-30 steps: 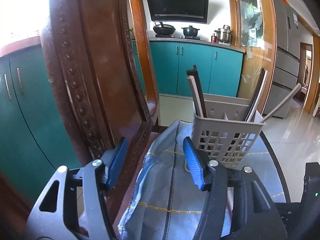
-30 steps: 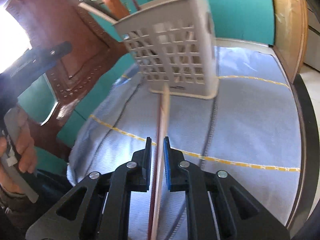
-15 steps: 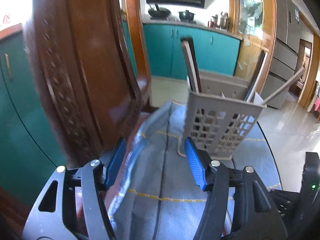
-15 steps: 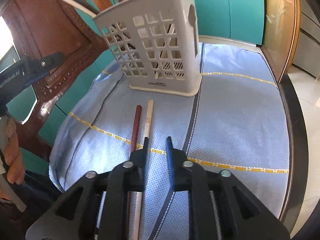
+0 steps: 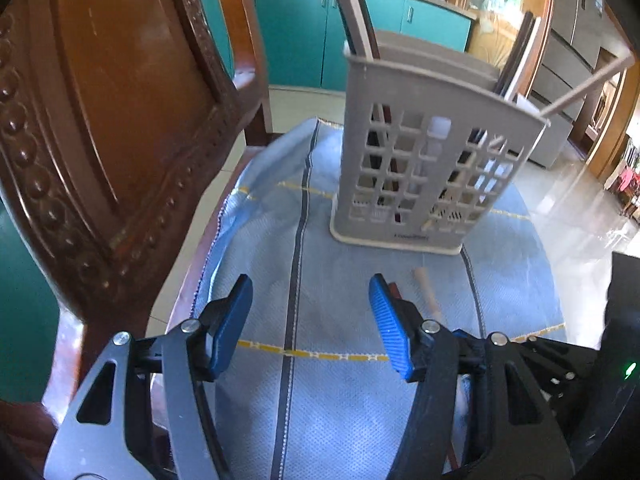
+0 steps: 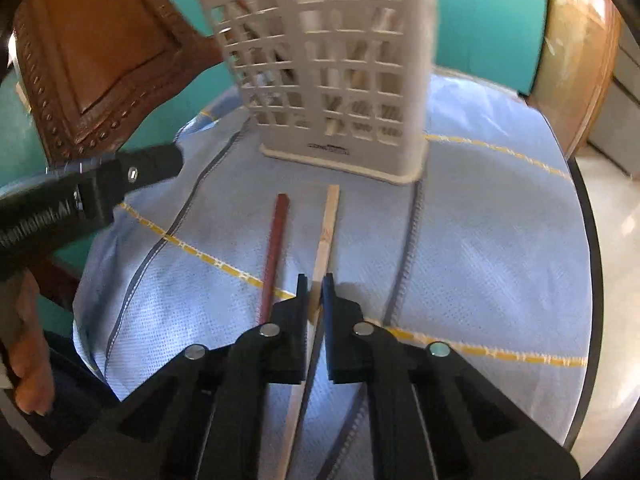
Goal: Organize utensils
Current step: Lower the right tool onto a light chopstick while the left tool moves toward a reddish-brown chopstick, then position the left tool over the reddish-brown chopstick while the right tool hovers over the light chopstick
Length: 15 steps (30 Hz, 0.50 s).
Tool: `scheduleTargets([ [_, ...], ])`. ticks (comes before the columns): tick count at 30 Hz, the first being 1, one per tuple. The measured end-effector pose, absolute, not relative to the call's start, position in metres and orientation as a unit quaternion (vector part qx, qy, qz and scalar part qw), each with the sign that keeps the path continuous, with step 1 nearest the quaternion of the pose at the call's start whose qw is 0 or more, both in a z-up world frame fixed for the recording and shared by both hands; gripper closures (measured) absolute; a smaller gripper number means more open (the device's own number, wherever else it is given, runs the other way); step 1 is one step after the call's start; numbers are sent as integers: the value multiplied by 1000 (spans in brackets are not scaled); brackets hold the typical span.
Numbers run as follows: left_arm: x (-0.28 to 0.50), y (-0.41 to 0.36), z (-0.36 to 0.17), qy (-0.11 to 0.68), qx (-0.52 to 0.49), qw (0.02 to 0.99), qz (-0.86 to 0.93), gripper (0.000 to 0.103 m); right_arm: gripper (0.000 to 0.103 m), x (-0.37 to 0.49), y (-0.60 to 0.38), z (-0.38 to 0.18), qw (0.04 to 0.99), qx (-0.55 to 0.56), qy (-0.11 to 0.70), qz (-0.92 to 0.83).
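Currently, I read my right gripper [image 6: 316, 286] as narrowed, its two fingers [image 6: 298, 292] straddling the pale chopstick [image 6: 329, 224] with only a slim gap on each side; whether the pads actually touch the stick I cannot tell. The pale chopstick lies flat on the blue cloth [image 6: 480, 240], running from under the gripper body forward toward the utensil basket [image 6: 332, 80]. Just beside it, to the left and outside the fingers, lies the red-brown chopstick [image 6: 274, 248], roughly parallel and apart from it. Both far tips stop just short of the basket's base.

My left gripper [image 5: 310, 316] stands wide, its blue pads [image 5: 386, 324] well apart and holding nothing, over bare cloth [image 5: 304, 260]. In this view the round end of the pale chopstick [image 5: 426, 292] shows just beyond the right pad, with a dark stick end partly hidden beside that pad. The basket [image 5: 420, 168] stands upright on the cloth ahead and to the right of this gripper, with several sticks leaning out of its top. The left gripper's black body [image 6: 92, 196] also enters the right wrist view from the left.

A carved wooden chair back [image 5: 100, 120] rises to the left of the cloth, and teal cabinets [image 5: 304, 32] run behind.
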<state>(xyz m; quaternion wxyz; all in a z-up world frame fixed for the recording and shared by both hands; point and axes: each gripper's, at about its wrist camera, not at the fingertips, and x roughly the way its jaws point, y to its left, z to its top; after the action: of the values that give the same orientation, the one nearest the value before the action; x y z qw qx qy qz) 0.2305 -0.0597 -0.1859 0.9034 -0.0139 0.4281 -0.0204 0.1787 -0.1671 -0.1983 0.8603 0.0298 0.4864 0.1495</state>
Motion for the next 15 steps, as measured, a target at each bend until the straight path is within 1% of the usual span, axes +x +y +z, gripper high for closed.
scheduleTargets([
  [5, 225, -72, -196, 432, -2, 902, -27, 42, 97, 176, -199, -191, 865, 83, 481, 114],
  [15, 223, -99, -208, 447, 25, 893, -44, 42, 95, 176, -225, -188, 864, 120, 481, 88],
])
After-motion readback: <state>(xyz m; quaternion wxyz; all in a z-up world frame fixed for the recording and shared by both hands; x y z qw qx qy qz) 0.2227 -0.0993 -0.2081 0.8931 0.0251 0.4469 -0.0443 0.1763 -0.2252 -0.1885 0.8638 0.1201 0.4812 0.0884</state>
